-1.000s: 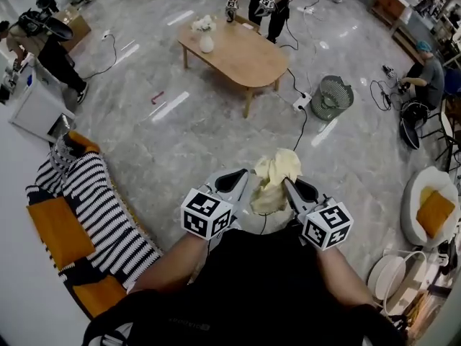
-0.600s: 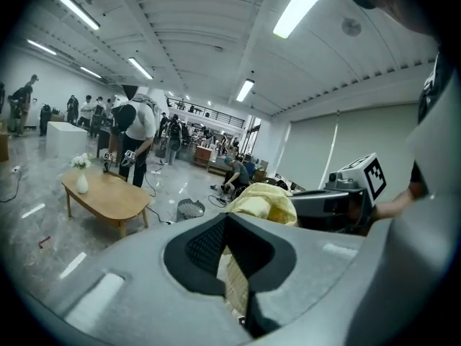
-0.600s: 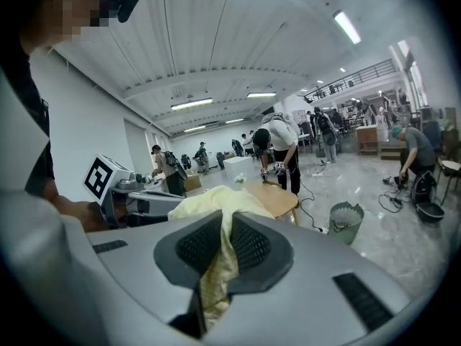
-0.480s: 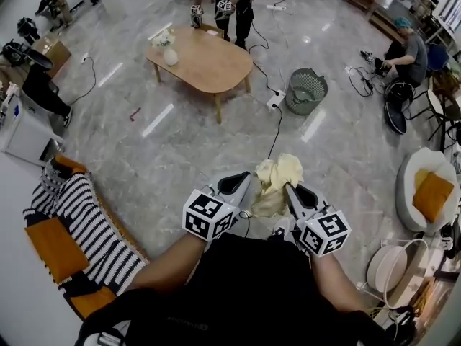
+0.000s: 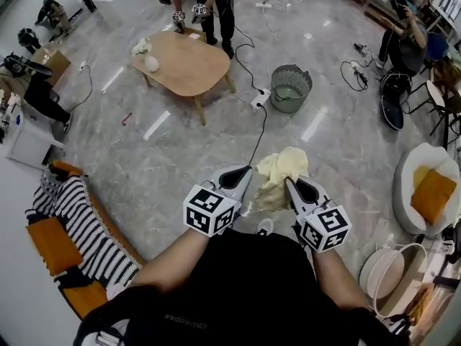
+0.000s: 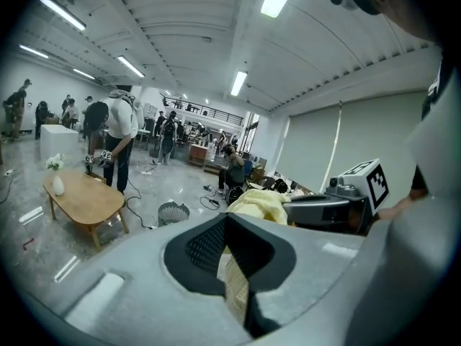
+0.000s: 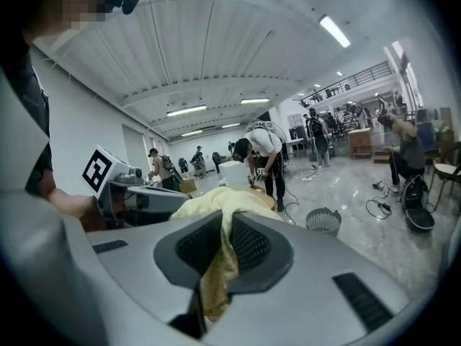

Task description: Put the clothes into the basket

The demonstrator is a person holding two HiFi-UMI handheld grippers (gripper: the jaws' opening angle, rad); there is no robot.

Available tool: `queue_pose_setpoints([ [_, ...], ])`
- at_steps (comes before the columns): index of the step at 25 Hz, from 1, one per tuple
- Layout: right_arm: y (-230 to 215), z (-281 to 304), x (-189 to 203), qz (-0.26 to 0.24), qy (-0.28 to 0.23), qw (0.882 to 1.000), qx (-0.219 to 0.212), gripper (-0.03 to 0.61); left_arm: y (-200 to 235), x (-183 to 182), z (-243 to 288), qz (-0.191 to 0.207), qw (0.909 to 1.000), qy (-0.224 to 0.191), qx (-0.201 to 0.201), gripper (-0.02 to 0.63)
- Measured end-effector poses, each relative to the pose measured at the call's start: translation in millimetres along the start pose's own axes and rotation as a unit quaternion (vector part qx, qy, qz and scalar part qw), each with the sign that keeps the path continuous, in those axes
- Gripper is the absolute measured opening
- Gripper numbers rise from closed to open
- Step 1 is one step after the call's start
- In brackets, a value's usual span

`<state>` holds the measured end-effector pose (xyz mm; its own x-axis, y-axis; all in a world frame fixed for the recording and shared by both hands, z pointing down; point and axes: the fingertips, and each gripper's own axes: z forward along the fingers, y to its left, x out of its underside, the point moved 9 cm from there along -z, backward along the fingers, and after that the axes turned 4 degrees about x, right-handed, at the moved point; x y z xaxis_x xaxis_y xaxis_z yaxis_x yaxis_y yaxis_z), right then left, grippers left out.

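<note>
The yellow garment [image 5: 282, 173] is thin, limp cloth: light and soft, with nothing to break, and likely to sag and trail from wherever it is pinched. It hangs bunched in the air in front of the person's body, above the floor [image 5: 180, 157], strung between the two grippers. The left gripper [image 5: 245, 173] has its fingers closed narrow on one fold. The right gripper [image 5: 289, 184] likewise pinches a fold that spills over its fingers. Two gathered folds look a sound hold; a single edge would likely slip. The basket [image 5: 289, 105], a grey mesh tub, stands well apart on the floor beside the wooden table [image 5: 184, 67]; something pale shows inside, but whether it is cloth or bare bottom I cannot tell
</note>
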<state>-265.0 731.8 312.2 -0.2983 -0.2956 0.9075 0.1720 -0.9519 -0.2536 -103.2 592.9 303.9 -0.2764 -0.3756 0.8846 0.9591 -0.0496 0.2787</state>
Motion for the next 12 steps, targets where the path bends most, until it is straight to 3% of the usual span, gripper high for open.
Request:
queue_pose_setpoints([
  [4, -34.3, -21.8, -5.1, 0.011, -0.013, 1.0, 0.002, 0.043, -29.5, -11.7, 36.9, 0.018, 0.9995, 0.018, 0.017, 0.0],
  [12, -85.7, -49.4, 3.7, 0.035, -0.017, 0.999, 0.032, 0.043, -48.5, -21.4, 86.3, 0.029, 0.9985, 0.039, 0.026, 0.0],
])
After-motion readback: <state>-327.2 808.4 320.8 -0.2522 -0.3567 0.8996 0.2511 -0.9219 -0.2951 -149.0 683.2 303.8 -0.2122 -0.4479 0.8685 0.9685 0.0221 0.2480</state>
